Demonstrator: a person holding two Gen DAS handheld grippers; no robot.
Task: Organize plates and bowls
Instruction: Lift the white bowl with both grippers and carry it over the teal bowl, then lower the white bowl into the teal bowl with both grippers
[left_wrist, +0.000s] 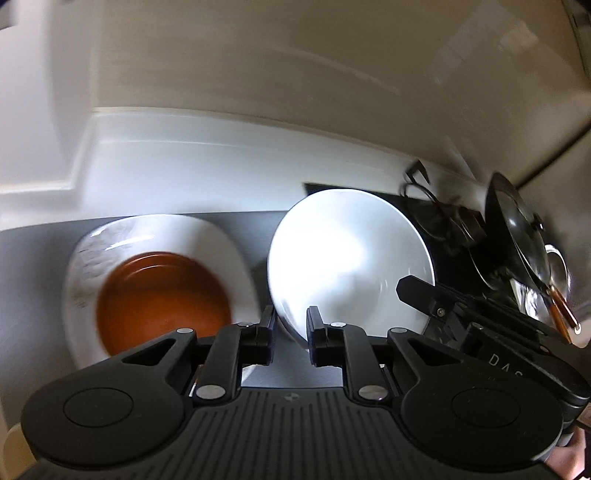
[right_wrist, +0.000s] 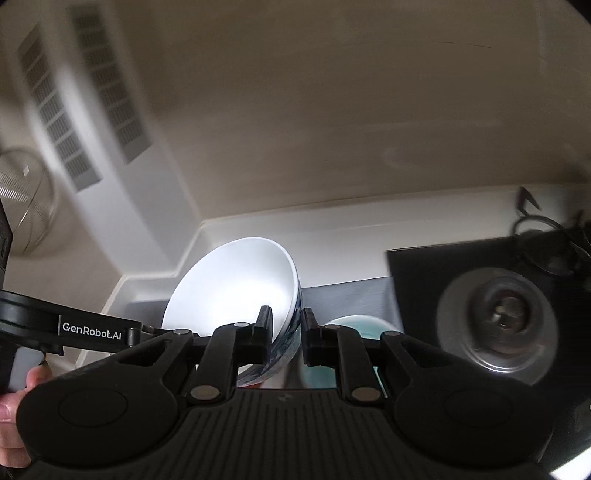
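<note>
Over the counter: you hold one white bowl by its rim in both claws — it hangs tilted above the grey worktop, clear of everything below.
Left claw: closed on the near rim, pads pinching a thin edge only.
Right claw: closed on the rim too; in its view the bowl's outside shows a blue pattern. In the left view it reaches the bowl's right edge.
Below left: a brown bowl sits inside a pale squarish plate on the worktop — likely where a stack could go.
Below right: a teal dish lies just under the right claw, partly hidden.
Beside: a black hob with a burner, a glass lid and dark cookware at the far right.
Risk, slip: glazed rim, small pad contact, bowl tilted — a quick swing could let it pivot or drop onto the dishes below and chip them.
Risk, twist: two claws on one rigid rim — if your hands drift apart or roll unevenly, one grip could peel off.
Risk, clutter: swing right and the bowl's far edge could knock the lid.
Risk, blur: both views are smeared, so you judge clearance poorly — slow before lowering.
</note>
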